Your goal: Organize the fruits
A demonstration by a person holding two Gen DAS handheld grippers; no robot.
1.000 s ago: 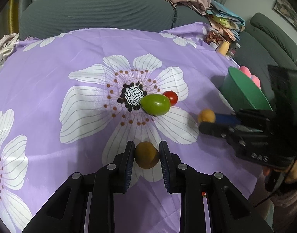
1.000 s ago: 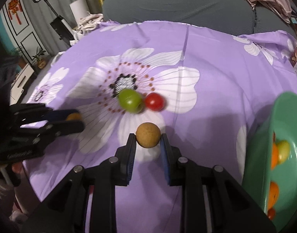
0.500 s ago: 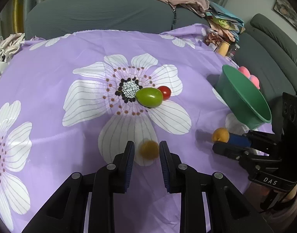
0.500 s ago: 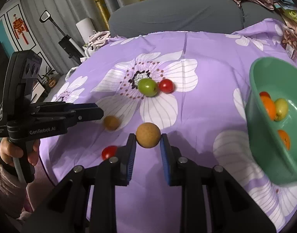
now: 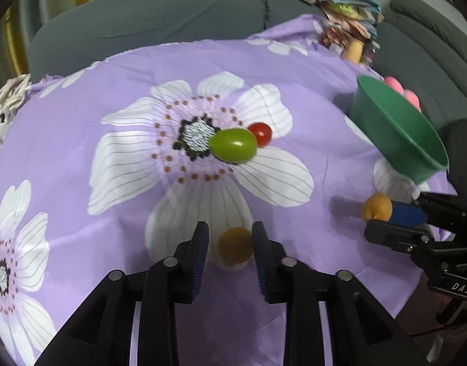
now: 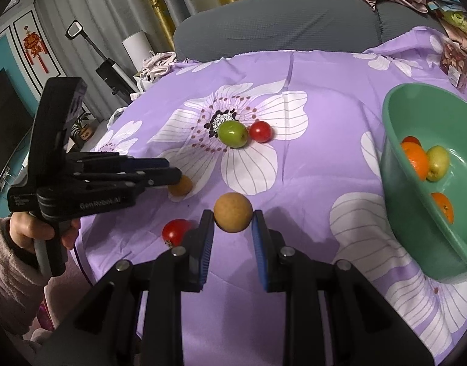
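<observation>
My right gripper (image 6: 232, 228) is shut on a round brown fruit (image 6: 233, 216) and holds it above the cloth, left of the green bowl (image 6: 395, 164); it also shows in the left wrist view (image 5: 376, 207). My left gripper (image 5: 230, 238) is open, its fingers either side of a second brown fruit (image 5: 235, 245) that lies on the cloth; this fruit also shows in the right wrist view (image 6: 181, 184). A green fruit (image 5: 232, 145) and a red tomato (image 5: 260, 133) lie together at the flower's centre. Another red tomato (image 6: 176, 231) lies near the front edge.
The green bowl (image 5: 395, 128) holds oranges (image 6: 414, 159) and a yellow-green fruit (image 6: 437, 163). The purple flowered cloth (image 5: 80, 97) covers the table. A grey sofa (image 5: 148, 21) with piled clothes stands behind. Pink objects (image 5: 401, 90) lie beyond the bowl.
My right gripper has lifted its brown fruit up and back toward the bowl. My left gripper has let go of its brown fruit, which now lies on the cloth between the open fingers.
</observation>
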